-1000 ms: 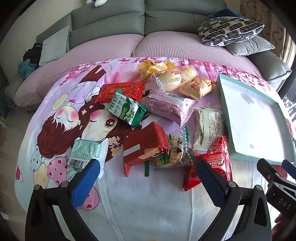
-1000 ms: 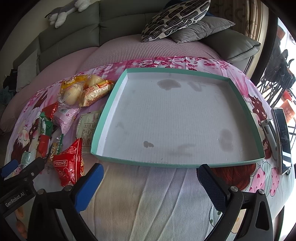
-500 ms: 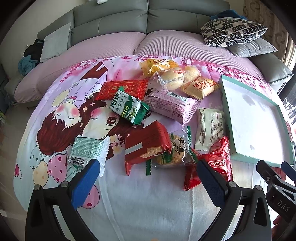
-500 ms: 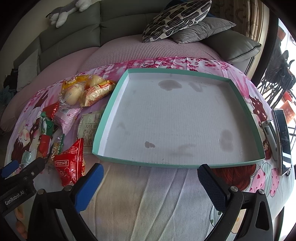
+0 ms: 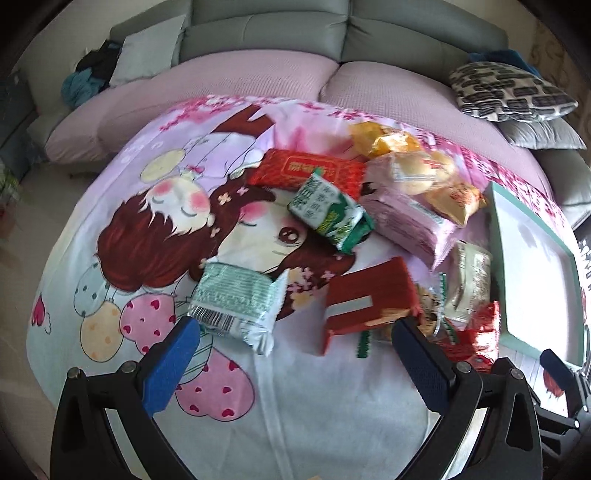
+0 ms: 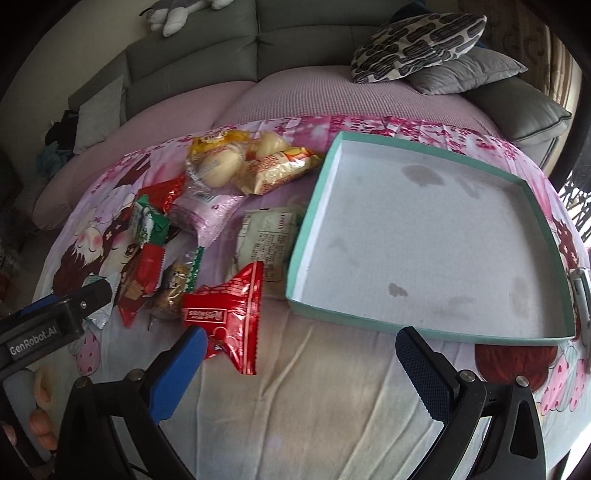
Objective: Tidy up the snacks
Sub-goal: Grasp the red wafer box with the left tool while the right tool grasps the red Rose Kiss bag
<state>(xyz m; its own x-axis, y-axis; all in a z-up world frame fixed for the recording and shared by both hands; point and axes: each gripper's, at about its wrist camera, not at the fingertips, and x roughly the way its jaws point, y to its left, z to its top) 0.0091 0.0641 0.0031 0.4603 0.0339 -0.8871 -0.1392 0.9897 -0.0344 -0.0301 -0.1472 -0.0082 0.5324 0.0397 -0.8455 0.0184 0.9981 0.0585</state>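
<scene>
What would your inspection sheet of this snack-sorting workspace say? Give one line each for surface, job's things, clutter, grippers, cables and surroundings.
Surface: cartoon-print sheet spread over a pink couch seat.
Job's things: teal-rimmed tray, nothing in it; snack packets piled to its left, including a red packet, a green biscuit packet and a pale green packet.
Clutter: a silver object at the tray's right, unclear what.
Grippers: left gripper open, holding nothing; right gripper open, holding nothing.
Cables: nothing seen.
Surroundings: grey sofa back, patterned cushion, plush toy.

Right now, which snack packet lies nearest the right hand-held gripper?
The red foil packet, touching the right hand-held gripper at its left fingertip; every other snack lies farther back.
</scene>
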